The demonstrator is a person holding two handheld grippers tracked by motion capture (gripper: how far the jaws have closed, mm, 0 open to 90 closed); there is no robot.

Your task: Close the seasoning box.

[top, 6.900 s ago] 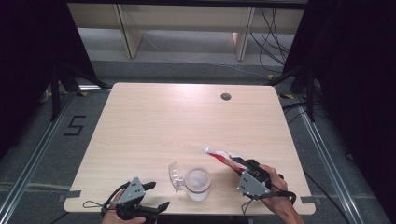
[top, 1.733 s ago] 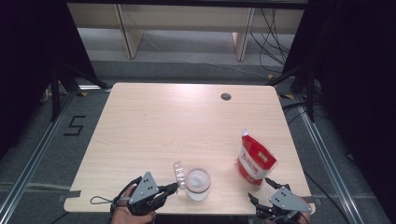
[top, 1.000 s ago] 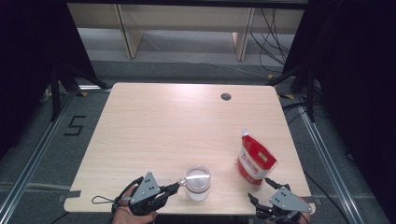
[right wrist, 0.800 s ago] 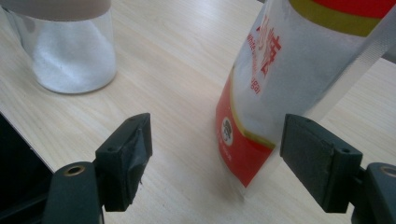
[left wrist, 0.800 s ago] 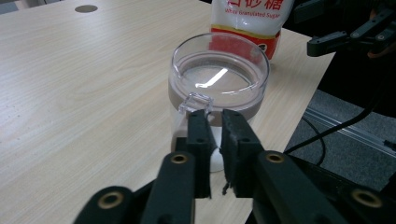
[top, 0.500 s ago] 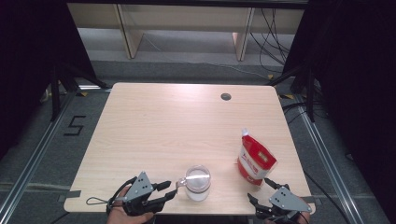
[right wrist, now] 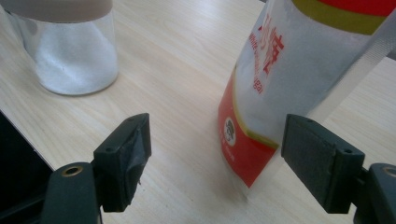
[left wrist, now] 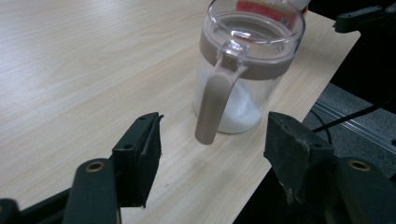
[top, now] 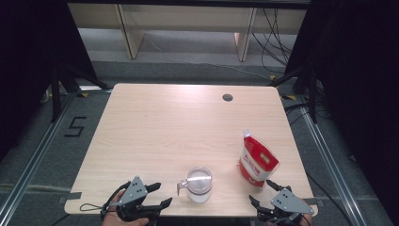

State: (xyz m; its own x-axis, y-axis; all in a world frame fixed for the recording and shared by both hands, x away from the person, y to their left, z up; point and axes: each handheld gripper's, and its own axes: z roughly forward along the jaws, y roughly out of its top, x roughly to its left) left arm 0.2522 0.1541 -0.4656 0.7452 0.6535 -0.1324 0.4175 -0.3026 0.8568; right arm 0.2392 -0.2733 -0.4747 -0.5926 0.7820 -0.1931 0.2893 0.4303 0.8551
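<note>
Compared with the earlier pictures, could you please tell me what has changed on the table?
The red pouch, earlier tilted in the right tongs, now stands upright, released. The jar's lid, open before, is shut. The left tongs have just been opening and backed off the handle, nothing between them. The jar kept its place.

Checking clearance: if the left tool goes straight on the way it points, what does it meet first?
Probably the beige handle of the clear lidded jar holding white powder: it hangs right ahead between the open left tool jaws, not yet touched. Depth is a guess.
</note>
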